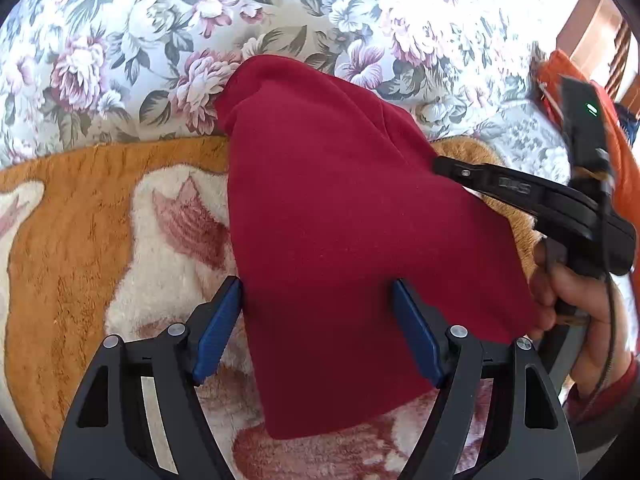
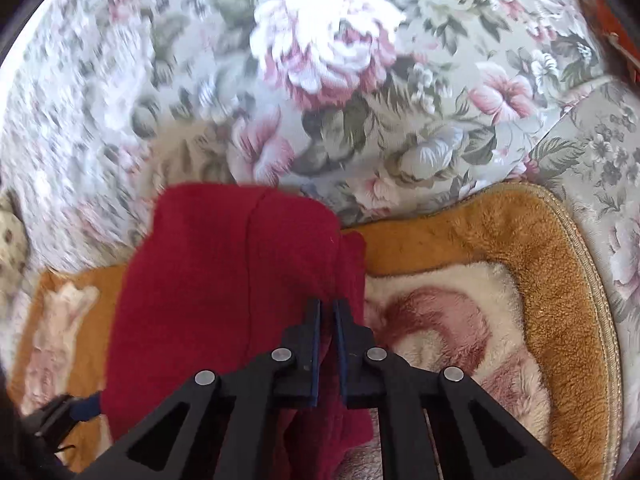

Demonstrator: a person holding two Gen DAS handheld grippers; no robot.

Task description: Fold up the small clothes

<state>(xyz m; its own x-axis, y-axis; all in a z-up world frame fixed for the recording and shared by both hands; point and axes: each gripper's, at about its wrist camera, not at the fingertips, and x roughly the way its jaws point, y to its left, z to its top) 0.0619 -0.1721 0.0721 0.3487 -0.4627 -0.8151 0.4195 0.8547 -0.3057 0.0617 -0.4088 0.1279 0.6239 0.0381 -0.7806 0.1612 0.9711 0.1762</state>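
A dark red fleece garment (image 1: 352, 248) hangs lifted above an orange and cream plush blanket (image 1: 80, 240). My left gripper (image 1: 318, 300) is open, its blue pads (image 1: 218, 328) on either side of the cloth's lower part. My right gripper (image 2: 327, 308) is shut on the garment's (image 2: 224, 280) right edge and holds it up. In the left wrist view the right gripper (image 1: 444, 166) pinches the cloth's right edge, with the person's hand (image 1: 576, 304) on its handle.
A floral bedcover (image 1: 160, 40) lies behind and around the blanket (image 2: 520, 240). An orange cloth (image 1: 576, 92) lies at the far right. A wooden furniture piece (image 1: 600, 28) stands at the top right.
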